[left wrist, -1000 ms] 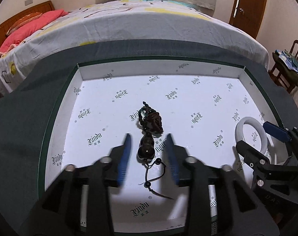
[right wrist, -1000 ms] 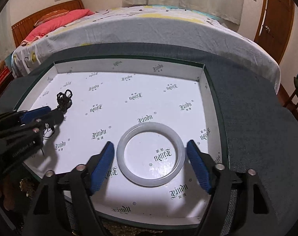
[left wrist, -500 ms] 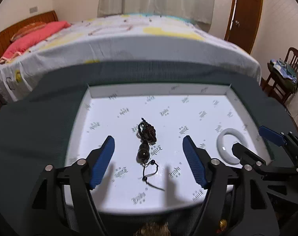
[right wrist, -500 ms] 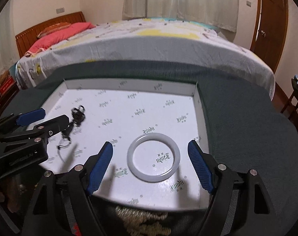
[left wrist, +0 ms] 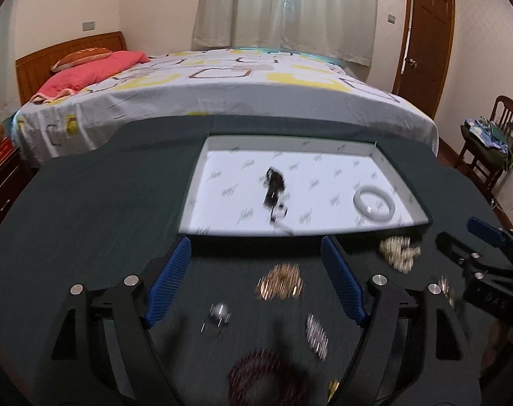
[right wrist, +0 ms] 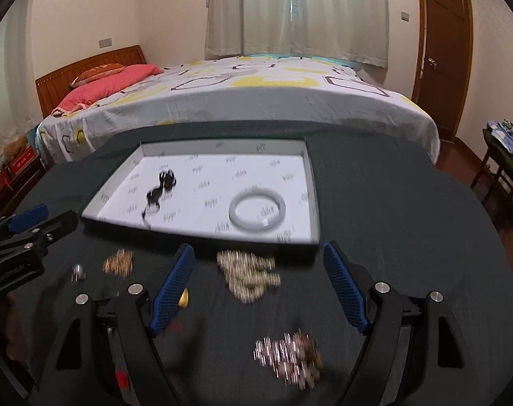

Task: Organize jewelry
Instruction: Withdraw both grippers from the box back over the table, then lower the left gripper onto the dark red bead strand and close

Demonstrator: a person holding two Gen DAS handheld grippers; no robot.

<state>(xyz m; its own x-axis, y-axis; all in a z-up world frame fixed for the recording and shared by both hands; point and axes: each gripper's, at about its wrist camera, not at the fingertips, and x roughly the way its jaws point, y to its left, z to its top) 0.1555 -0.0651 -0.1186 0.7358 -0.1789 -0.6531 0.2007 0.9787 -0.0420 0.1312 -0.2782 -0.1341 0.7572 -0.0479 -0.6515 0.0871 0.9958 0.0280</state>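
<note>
While both claws hang spread and empty, the white tray holds a dark bead pendant and pale bangle.

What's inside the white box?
Inside the white box lie a pale bangle and a dark beaded pendant on a cord. The near wall hides a thin strip of the floor; nothing else shows.

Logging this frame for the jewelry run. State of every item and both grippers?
left gripper: open, empty, jaws just opened
right gripper: open, empty
white box: open-topped, holds two pieces
dark bead pendant: lying in box
white bangle: flat in box
gold chain pile: loose on dark cloth, outside box
</note>
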